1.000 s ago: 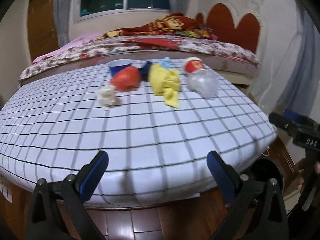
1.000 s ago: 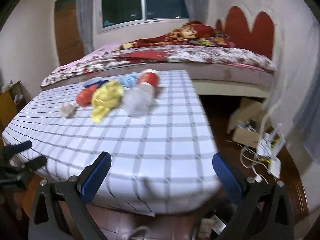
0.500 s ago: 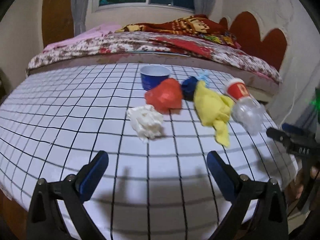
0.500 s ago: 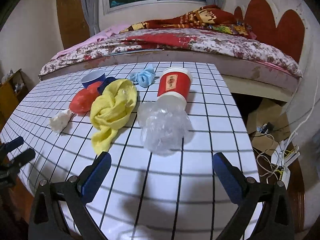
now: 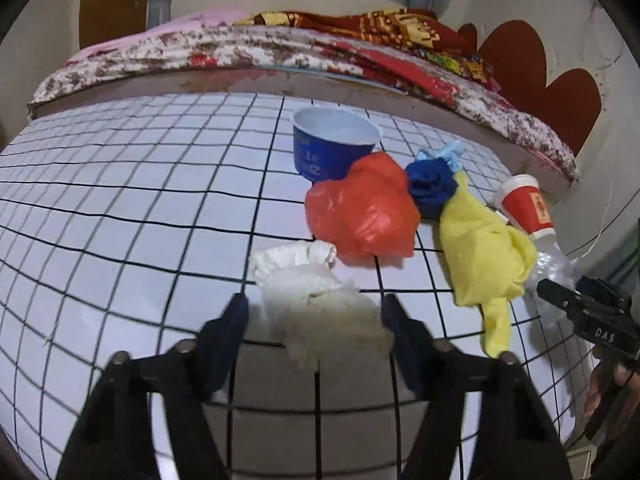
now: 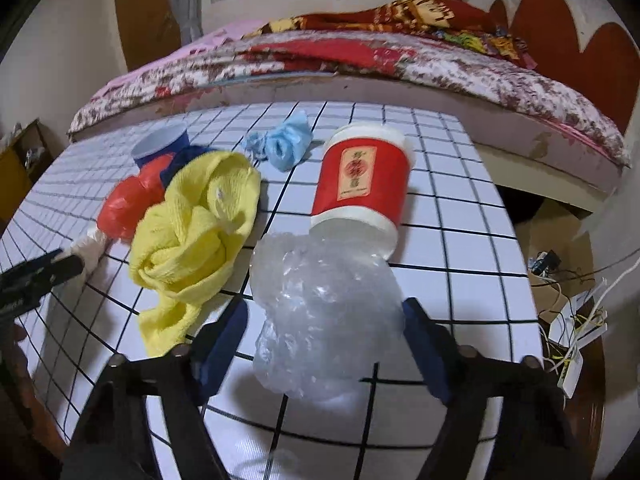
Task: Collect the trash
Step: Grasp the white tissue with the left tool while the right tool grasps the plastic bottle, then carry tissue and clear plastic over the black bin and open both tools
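Both grippers are closing in at the worktop's near edge. The left gripper [image 5: 314, 320] is narrowing its jaws around the white tissue wad [image 5: 316, 288], apparently not yet pinching it. The right gripper [image 6: 324, 330] is doing likewise around the clear plastic bag [image 6: 326, 308]. Both are looking feather-light and squashy; the bag is probably slippery, so grab its bulky middle.

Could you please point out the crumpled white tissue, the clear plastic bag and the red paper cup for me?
crumpled white tissue [image 5: 316, 300]: left wrist view, middle of the wad.
clear plastic bag [image 6: 324, 312]: right wrist view, centre of the crinkled bulge.
red paper cup [image 6: 360, 176]: right wrist view, the label on its side.
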